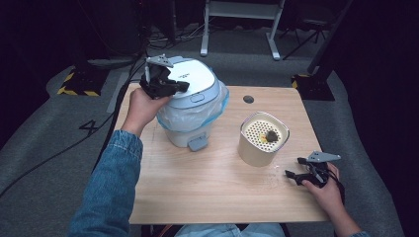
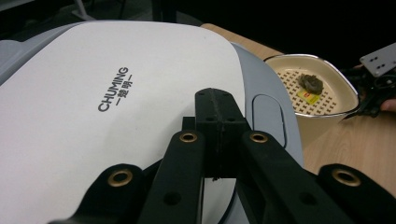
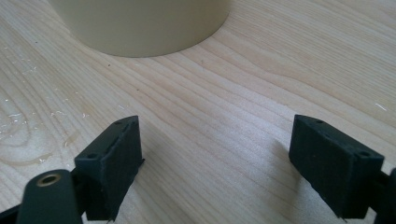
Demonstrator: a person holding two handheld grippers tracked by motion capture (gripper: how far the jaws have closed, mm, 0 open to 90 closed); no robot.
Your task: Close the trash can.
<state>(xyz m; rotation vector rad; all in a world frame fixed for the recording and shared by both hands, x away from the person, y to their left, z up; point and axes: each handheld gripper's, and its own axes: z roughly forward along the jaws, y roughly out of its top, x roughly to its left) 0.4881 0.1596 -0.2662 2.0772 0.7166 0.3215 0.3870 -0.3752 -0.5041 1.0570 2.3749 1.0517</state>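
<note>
A white pedal bin (image 1: 185, 128) with a plastic liner stands at the table's back left, its white lid (image 1: 197, 81) down. My left gripper (image 1: 182, 86) lies over the lid's left side. In the left gripper view its jaws are shut together with nothing between them, just above the lid (image 2: 93, 93) marked CHUMING. A cream container (image 1: 259, 145) with a perforated insert holds a dark lump (image 1: 271, 135) and a yellow tag (image 2: 309, 96). My right gripper (image 1: 291, 175) rests low at the table's right front, open (image 3: 215, 154), short of the container's base (image 3: 140, 23).
The wooden table (image 1: 207, 187) has a round cable hole (image 1: 248, 99) at the back. Small wet drops (image 3: 28, 116) lie on the wood left of the right gripper. The bin's pedal (image 1: 197, 143) sticks out toward me. Cables and a desk frame (image 1: 237, 29) lie on the floor behind.
</note>
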